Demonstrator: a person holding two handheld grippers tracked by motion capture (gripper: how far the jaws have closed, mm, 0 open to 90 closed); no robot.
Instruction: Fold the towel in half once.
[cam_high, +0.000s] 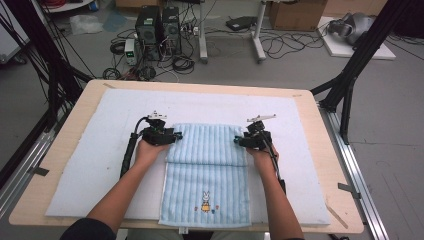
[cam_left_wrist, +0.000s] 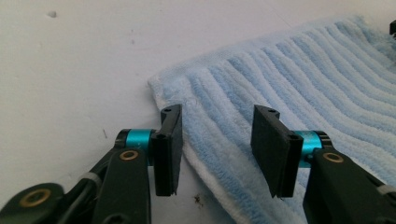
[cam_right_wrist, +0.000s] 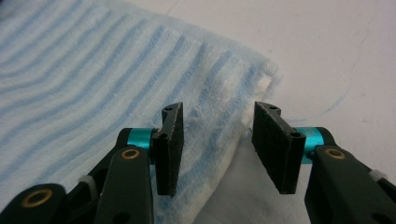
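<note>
While both my hands rest at the folded edge:
Left gripper (cam_high: 176, 135): jaws spread, pinching nothing, the towel's left edge lying between them
Right gripper (cam_high: 238, 141): jaws spread, the towel's right corner lying between them, unpinched
Towel (cam_high: 207, 165): light blue, ribbed, far part folded over, flat between my two grippers
Mat (cam_high: 80, 165): white, under the towel, outward of each gripper

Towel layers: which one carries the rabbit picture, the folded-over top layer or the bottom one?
The bottom layer, nearest the person: its rabbit sits by the near edge. The folded-over top layer shows plain stripes.
</note>
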